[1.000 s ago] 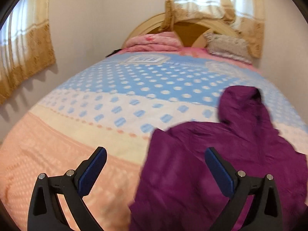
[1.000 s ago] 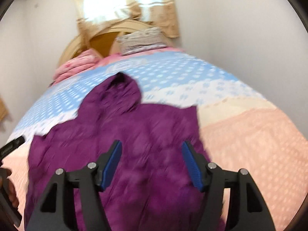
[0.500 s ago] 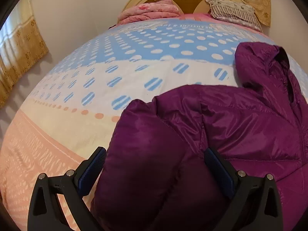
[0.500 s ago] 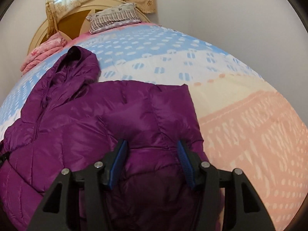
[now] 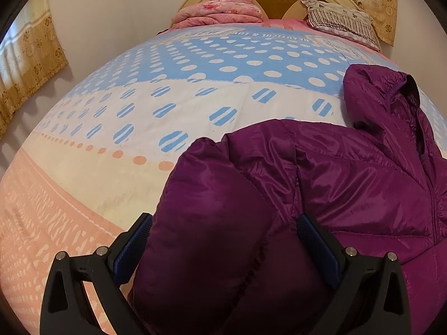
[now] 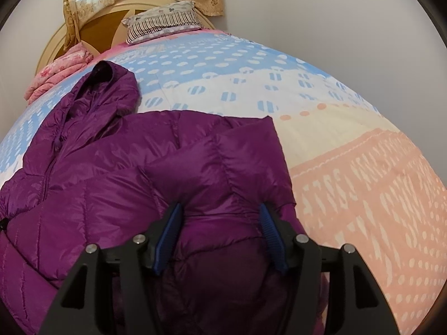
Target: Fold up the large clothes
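A purple hooded puffer jacket [image 5: 349, 184] lies front up on the bed, hood [image 5: 382, 97] toward the headboard. My left gripper [image 5: 223, 245] is open, its jaws wide on either side of the jacket's left sleeve [image 5: 212, 217]. In the right wrist view the jacket [image 6: 92, 181] fills the lower left, hood [image 6: 109, 89] at the upper left. My right gripper [image 6: 220, 229] is open, its jaws straddling the right sleeve [image 6: 223, 173], which lies folded over the body.
The bed has a dotted blue, white and peach cover [image 5: 195, 95]. A folded pink blanket [image 5: 218, 14] and a striped pillow [image 5: 340, 19] lie by the wooden headboard [image 6: 92, 30]. Walls stand close on both sides, with curtains [image 5: 28, 64] at the left.
Both grippers have come down and forward onto the jacket, from above the bed to straddling a sleeve each. The right jaws have narrowed somewhat.
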Demonstrator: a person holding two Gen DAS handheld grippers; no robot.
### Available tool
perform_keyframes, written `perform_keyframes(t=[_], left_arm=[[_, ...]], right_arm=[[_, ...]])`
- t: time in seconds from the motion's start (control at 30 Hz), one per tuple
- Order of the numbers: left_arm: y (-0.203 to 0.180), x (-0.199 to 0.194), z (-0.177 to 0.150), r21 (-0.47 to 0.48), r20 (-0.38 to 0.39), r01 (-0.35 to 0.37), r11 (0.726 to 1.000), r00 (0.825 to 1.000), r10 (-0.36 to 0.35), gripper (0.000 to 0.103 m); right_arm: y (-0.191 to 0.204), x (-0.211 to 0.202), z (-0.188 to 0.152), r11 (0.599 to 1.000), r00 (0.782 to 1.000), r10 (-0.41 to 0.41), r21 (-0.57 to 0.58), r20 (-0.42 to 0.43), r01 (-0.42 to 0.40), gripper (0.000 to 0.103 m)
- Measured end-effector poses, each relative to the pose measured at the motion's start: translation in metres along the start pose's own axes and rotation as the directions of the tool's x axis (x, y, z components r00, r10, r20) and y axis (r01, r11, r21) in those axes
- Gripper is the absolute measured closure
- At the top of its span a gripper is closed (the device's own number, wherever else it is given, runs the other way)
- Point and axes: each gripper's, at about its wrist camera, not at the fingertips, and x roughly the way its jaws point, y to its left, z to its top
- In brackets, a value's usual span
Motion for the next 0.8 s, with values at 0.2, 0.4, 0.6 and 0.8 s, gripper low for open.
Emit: perform_keyframes(t=[0.2,0.4,0.6,0.8], left_arm=[[0.002,0.001,0.0,-0.01,-0.004,0.011,1.0,1.0,-0.011,0.001],[0.002,0.001,0.0,-0.008,-0.006,0.011,1.0,1.0,-0.011,0.001],[0.003,0.001,0.0,-0.013,-0.005,0.016,1.0,1.0,-0.017,0.001],[0.009,-0.012,0.012,0.057,-0.051,0.002,0.998,0.999,0.001,0.001]], right_arm=[[0.002,0.002,0.0,1.0,1.0,-0.01,-0.006,0.0,0.01,0.04],[0.003,0.003,0.0,1.0,1.0,-0.017,-0.013,0.001,0.017,0.039],[0.004,0.004,0.0,0.999,1.0,-0.029,-0.022,0.003,0.029,0.038],[0.003,0.004,0.004,0.999,0.999,0.033,-0.036,-0.042,-0.034,0.024]])
